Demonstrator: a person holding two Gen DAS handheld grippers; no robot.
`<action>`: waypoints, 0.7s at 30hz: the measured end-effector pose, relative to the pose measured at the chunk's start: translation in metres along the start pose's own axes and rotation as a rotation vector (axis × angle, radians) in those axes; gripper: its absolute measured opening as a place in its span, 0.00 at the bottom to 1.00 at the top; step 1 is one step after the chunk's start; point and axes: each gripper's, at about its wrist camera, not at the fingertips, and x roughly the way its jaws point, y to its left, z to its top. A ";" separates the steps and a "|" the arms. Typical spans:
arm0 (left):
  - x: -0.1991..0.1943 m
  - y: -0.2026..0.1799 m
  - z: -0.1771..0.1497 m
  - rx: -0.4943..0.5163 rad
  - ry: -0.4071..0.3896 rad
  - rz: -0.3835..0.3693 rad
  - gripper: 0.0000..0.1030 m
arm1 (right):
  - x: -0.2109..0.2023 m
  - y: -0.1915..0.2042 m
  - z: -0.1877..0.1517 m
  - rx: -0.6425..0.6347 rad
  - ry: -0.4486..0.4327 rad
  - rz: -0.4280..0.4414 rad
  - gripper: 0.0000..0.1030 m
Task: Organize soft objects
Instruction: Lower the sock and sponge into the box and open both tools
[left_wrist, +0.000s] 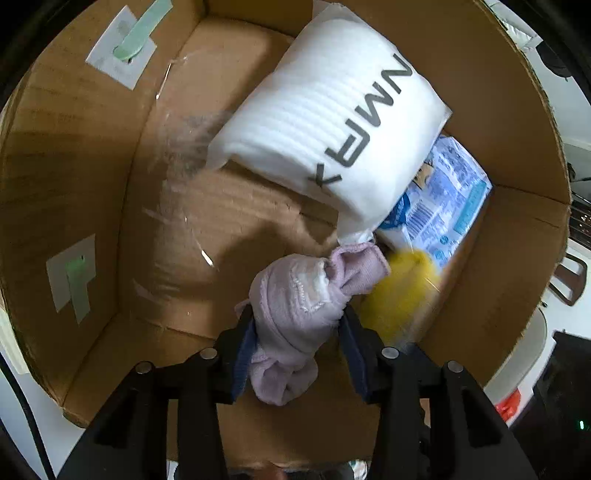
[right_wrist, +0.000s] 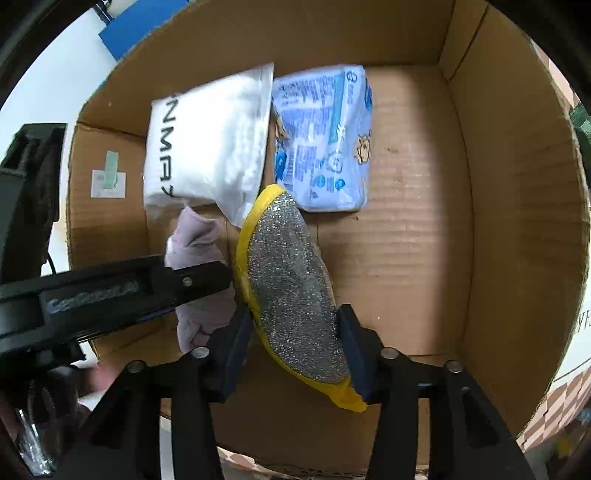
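Soft objects sit inside the cardboard box (right_wrist: 498, 206): the lilac cloth bundle (left_wrist: 295, 306) is pinched between the left tongs (left_wrist: 297, 328), and the yellow-edged silver scouring pad (right_wrist: 291, 291) is pinched between the right tongs (right_wrist: 293, 325). Beyond both tongs, the white foam pack (right_wrist: 207, 144) and blue wipes pack (right_wrist: 325, 140) lie side by side on the box floor.

I count one box (right_wrist: 498, 221), one white bag (right_wrist: 207, 147), one blue pack (right_wrist: 325, 147), one lilac cloth (left_wrist: 295, 302), one yellow scrubber (right_wrist: 291, 291), two grippers.
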 end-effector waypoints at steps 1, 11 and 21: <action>-0.004 0.004 -0.003 0.004 -0.008 -0.008 0.57 | -0.001 -0.003 0.000 0.010 0.004 0.017 0.82; -0.065 -0.009 -0.053 0.178 -0.280 0.217 0.95 | -0.049 -0.006 -0.020 -0.076 -0.115 -0.115 0.90; -0.099 -0.009 -0.124 0.230 -0.508 0.246 0.96 | -0.111 -0.004 -0.070 -0.142 -0.308 -0.241 1.00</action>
